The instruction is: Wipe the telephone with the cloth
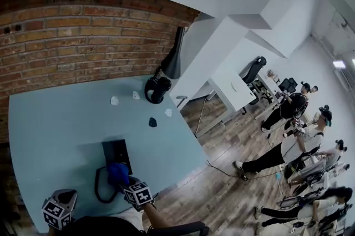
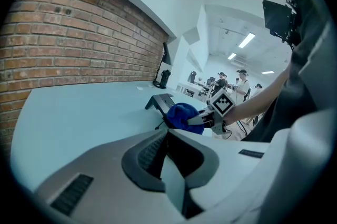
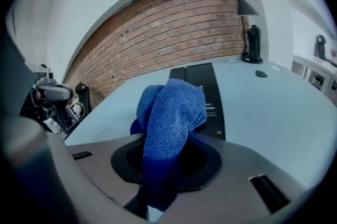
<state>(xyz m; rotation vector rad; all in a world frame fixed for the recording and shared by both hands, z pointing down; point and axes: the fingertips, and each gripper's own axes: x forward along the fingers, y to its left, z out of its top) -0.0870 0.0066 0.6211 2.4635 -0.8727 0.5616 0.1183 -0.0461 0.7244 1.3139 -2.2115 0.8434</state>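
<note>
Table: pale blue top (image 1: pixel 55 118); the phone sits on it, close to the near edge.
Phone: black and flat (image 1: pixel 116 154). Its long axis runs from the near edge toward the brick wall.
Left gripper: left of the phone and apart from it (image 1: pixel 65 195), by the table's near edge. Its jaws are closed together with nothing between them.
Right gripper: at the phone's near end (image 1: pixel 127 185). Its jaws are clamped on the cloth.
Cloth: blue, bunched (image 3: pixel 171 112). It sticks out past the jaw tips, over the phone's near end. Whether it touches the phone cannot be told.
Key relation: the phone lies straight ahead of the right gripper, lengthwise along its line of reach. The right gripper is the nearer one.
Likely next move: probably a stroke forward along the phone's length, away from the person.
</note>
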